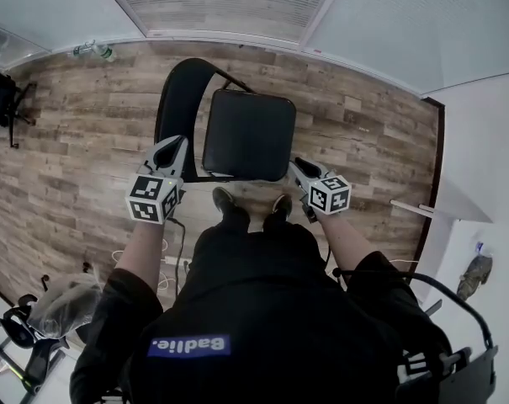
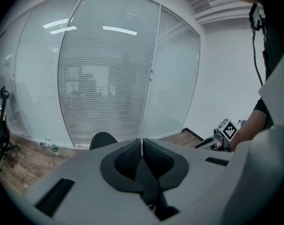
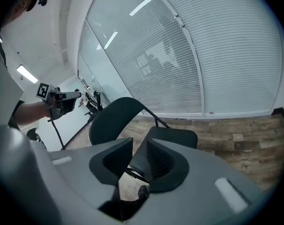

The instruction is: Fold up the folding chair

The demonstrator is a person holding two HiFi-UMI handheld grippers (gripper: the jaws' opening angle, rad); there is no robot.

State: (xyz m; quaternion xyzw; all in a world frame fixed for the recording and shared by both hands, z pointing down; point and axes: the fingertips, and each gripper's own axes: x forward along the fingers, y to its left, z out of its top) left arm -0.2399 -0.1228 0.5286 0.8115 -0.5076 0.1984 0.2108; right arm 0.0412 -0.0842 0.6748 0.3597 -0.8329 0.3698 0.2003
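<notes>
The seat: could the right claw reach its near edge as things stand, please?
Probably yes: the right claw hangs by the near right corner of the seat, slightly open, with nothing visible between the two.

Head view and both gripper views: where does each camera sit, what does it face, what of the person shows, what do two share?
Head view: on the head, looking down at the folding chair; torso, arms, shoes show.
Left gripper view: on the left gripper, facing the blinds; its shut jaws, the other forearm.
Right gripper view: on the right gripper, facing the chair; its parted jaws.
Shared: the chair's backrest, in both gripper views.
</notes>
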